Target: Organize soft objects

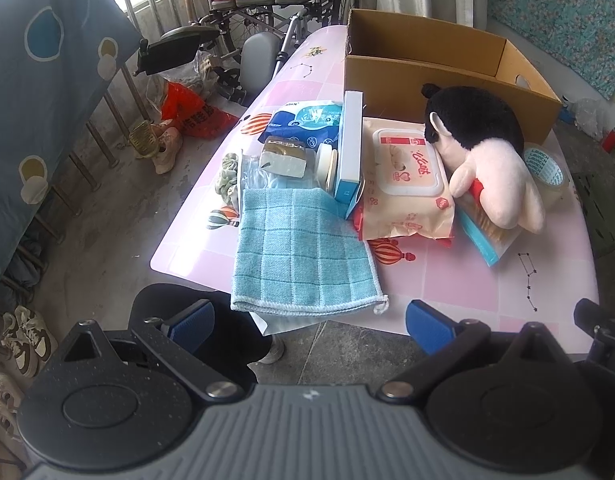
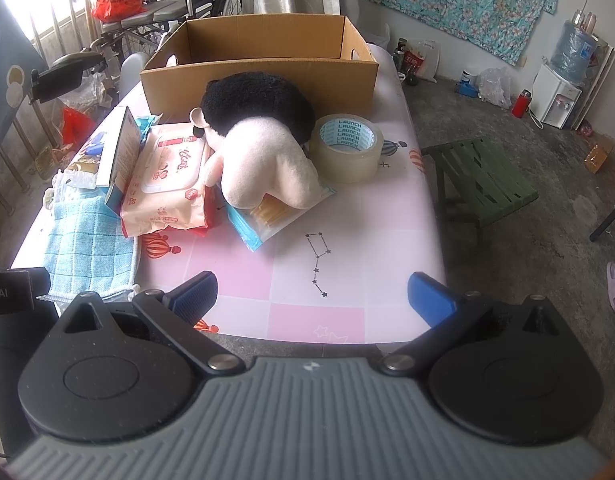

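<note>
The cardboard box (image 2: 263, 60) is taken as the landmark; it stands open-topped at the far end of the pink table (image 2: 347, 240). Directly in front of its near wall, a plush doll (image 2: 263, 152) with black hair and a pale body is laid face down, its head touching the box wall. The doll's lower body is rested on a blue-edged packet (image 2: 263, 220). A roll of clear tape (image 2: 347, 148) is placed just beside the doll, in front of the box's right corner. A pack of wet wipes (image 1: 407, 184) is positioned in front of the box's left half, touching the doll. Farther from the box, a blue checked cloth (image 1: 303, 264) is draped over the table's near edge.

The left gripper (image 1: 309, 320) is held wide open and empty, short of the cloth. The right gripper (image 2: 311, 296) is likewise spread wide, with nothing gripped, above the table's near edge.
</note>
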Available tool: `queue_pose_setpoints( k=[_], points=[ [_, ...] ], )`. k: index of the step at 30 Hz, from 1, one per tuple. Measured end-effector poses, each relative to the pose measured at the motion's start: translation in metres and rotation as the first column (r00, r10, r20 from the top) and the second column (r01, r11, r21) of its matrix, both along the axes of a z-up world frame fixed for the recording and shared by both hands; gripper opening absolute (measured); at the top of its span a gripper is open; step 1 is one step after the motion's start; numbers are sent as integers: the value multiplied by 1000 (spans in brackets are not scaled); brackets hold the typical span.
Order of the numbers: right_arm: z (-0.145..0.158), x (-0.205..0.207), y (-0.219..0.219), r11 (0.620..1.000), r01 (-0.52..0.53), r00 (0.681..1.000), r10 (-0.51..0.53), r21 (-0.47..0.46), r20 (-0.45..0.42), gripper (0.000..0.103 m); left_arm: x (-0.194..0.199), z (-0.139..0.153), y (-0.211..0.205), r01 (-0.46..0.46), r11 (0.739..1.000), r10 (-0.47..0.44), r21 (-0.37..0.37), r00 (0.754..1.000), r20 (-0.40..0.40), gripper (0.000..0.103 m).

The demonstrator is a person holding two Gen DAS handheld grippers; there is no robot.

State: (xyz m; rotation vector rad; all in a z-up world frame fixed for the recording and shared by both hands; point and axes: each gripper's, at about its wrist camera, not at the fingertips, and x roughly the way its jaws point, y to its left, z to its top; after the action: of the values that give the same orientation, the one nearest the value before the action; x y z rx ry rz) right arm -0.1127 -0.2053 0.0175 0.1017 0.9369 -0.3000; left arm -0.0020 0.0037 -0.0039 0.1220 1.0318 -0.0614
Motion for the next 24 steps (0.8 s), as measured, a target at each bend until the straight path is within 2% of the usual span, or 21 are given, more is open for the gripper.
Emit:
queue_pose_setpoints(
  k=[12, 24],
  points=[
    [-2, 2, -3, 1000, 8, 1000, -8, 5, -5, 102, -1, -3, 3, -3, 1000, 3, 5, 1000, -3, 102],
    [-11, 18, -18, 997, 30, 999, -31, 70, 21, 102, 42, -1, 12, -15, 1000, 15, -6, 1000, 10, 102]
  ],
)
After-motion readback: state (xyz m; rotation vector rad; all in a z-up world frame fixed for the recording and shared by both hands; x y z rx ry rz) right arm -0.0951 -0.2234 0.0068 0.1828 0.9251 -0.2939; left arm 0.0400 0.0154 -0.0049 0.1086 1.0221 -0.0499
